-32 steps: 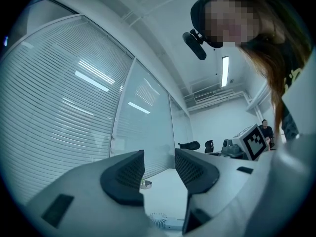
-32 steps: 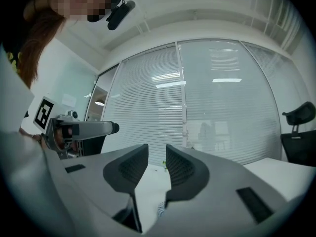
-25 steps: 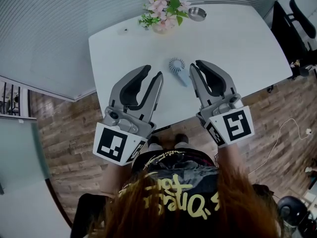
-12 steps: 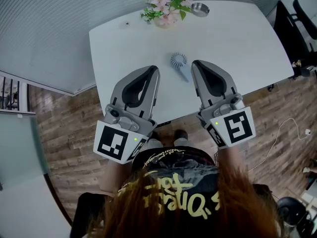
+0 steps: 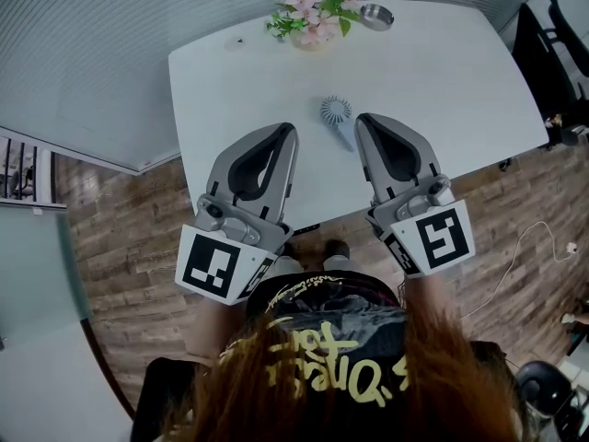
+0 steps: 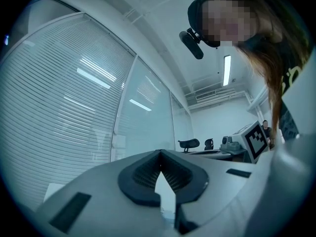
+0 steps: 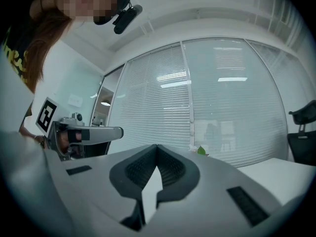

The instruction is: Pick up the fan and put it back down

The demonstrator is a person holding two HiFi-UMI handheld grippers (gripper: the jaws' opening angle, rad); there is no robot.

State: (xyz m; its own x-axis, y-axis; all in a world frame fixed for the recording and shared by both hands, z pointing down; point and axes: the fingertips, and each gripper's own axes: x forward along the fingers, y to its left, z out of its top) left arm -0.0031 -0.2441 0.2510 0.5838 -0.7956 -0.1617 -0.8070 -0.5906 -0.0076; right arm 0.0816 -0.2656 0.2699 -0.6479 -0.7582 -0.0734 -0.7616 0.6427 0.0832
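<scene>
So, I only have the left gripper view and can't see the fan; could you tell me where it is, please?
Observer: The fan lies flat on the table, just ahead of the left gripper and to its right.
Operator: Thank you. Is the right gripper holding it?
Observer: No. The right gripper is shut on nothing, with its tip beside the fan.
Operator: Is anything else on the table?
Observer: Yes, a flower pot and a metal bowl stand at the far edge.
</scene>
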